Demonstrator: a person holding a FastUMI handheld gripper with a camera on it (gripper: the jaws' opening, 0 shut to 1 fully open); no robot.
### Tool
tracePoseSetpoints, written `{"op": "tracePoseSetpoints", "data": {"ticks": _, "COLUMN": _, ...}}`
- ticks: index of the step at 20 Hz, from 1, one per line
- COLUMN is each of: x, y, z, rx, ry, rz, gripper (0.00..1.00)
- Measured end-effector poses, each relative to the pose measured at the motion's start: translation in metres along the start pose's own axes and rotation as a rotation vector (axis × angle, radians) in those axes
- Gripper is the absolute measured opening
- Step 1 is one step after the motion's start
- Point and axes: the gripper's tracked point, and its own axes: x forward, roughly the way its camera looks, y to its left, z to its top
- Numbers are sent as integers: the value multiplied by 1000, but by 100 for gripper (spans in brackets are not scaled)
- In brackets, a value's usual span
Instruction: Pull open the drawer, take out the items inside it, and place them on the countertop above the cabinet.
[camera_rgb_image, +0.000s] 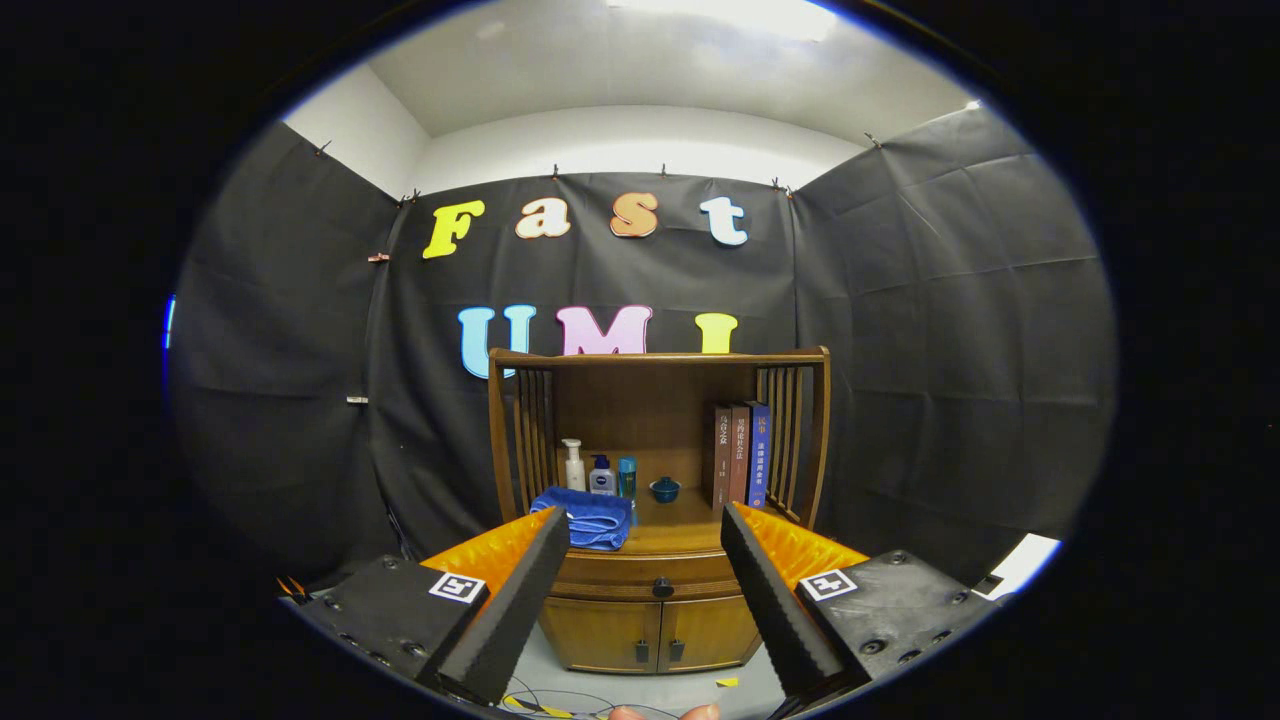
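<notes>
Drawer (655, 578) closed, contents hidden | countertop (680, 535): towel (590, 518), bottles (598, 472), bowl (665, 489) | tongs (645, 528) wide apart, empty

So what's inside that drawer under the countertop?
Can't tell: the drawer is shut, so its contents are hidden. Only its wooden front and dark knob show. The gripper hangs well short of it, jaws open and empty.
</notes>
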Motion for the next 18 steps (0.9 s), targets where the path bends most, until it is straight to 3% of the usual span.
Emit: {"op": "tracePoseSetpoints", "data": {"ticks": 18, "x": 13, "y": -13, "z": -24, "rx": -6, "ry": 12, "rz": -27, "gripper": 98}}
